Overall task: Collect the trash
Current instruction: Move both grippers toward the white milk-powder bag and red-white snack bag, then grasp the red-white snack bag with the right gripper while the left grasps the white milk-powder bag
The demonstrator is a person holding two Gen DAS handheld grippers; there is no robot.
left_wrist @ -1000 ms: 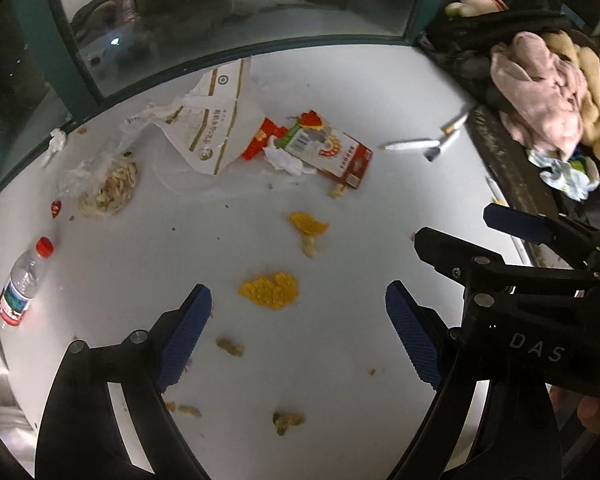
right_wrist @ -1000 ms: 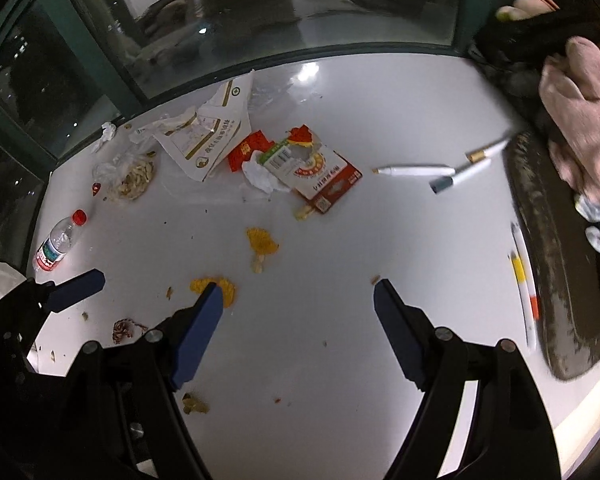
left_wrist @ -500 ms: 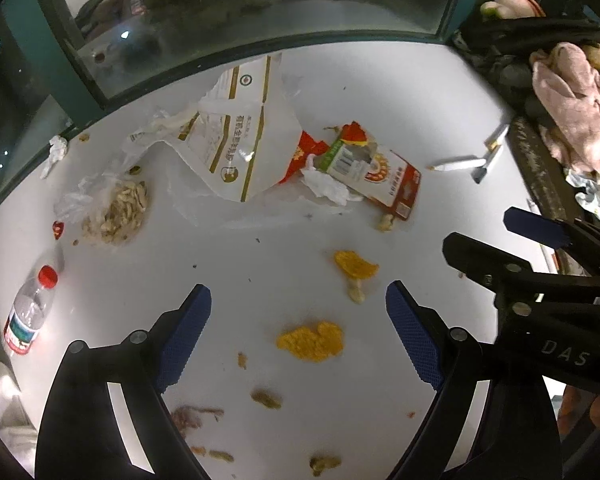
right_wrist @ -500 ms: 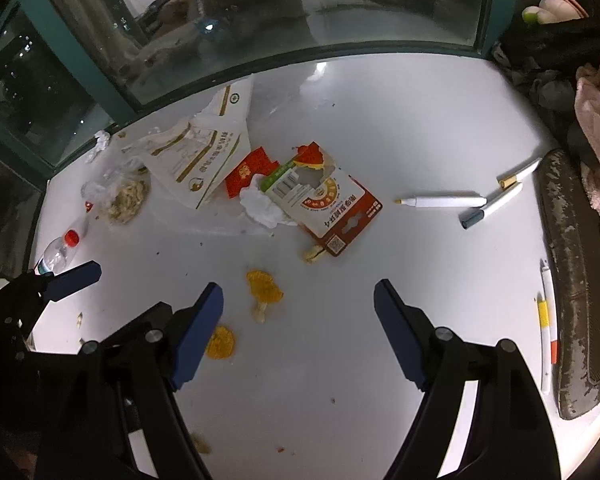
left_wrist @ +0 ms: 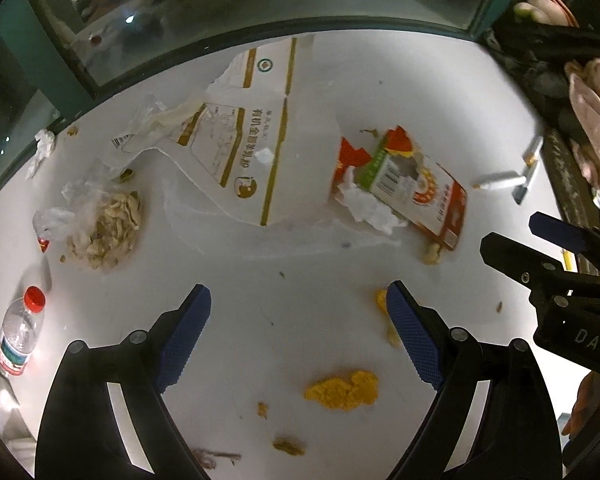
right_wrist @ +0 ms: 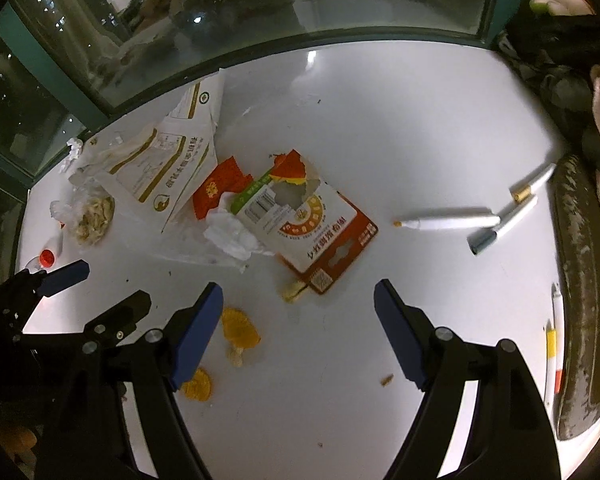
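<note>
Nothing collected yet: torn white-and-gold paper bag (left_wrist: 244, 152), ripped red-and-white carton (right_wrist: 312, 224) and yellow food scraps (left_wrist: 342, 390) litter the white counter (right_wrist: 380, 120); left tongs (left_wrist: 298, 344) and right tongs (right_wrist: 298, 336) spread, empty.

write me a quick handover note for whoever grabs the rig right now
Left hand-held gripper: open, empty, above the white table.
Right hand-held gripper: open, empty, beside it.
Trash all on the table: torn white and gold package, torn red and white carton with crumpled tissue, bag of scraps, water bottle, yellow food bits.
Done: nothing collected.
Left: everything. The pens may not be trash.
</note>
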